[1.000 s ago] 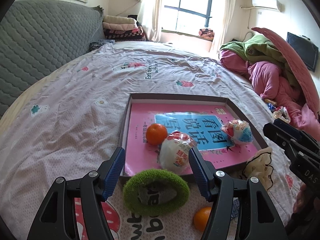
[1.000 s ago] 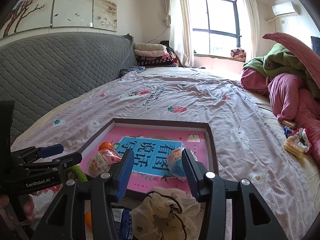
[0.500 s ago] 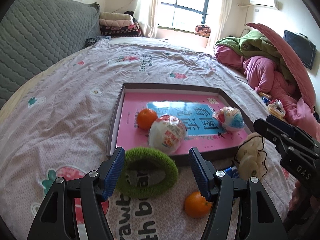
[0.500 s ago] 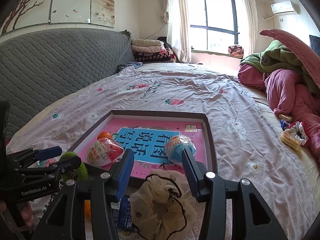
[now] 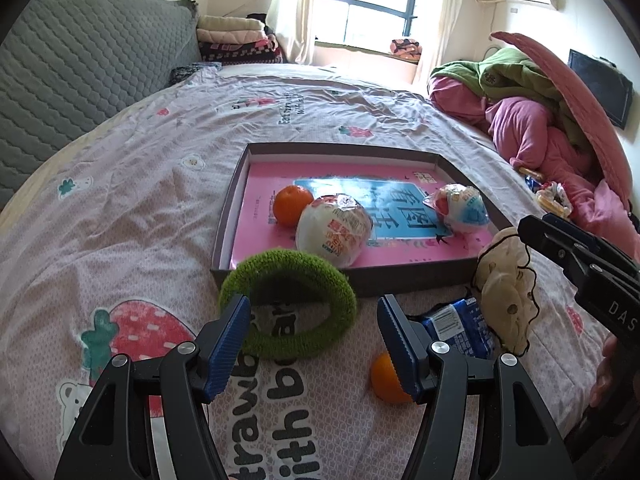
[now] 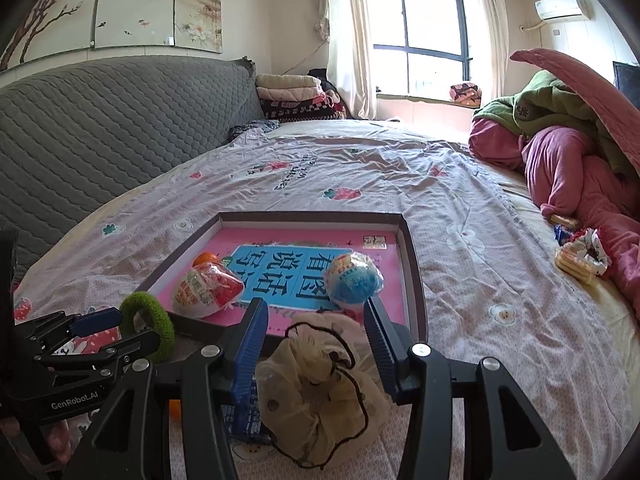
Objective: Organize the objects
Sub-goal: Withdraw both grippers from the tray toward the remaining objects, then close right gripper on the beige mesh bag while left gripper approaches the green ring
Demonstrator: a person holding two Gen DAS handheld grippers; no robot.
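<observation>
Green fuzzy ring (image 5: 288,304) leans against tray's (image 5: 400,282) near wall.

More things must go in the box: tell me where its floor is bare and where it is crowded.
The box is bare along its far strip, behind the orange and both wrapped snack balls, and in the pink gap between the balls. Its near left corner is crowded. Outside, the green scrunchie, blue packet, cream scrunchie and second orange clutter the near wall.

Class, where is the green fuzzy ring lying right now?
In the left wrist view the green fuzzy ring lies on the bedsheet, against the near left corner of the tray, ahead of the open left gripper.
</observation>
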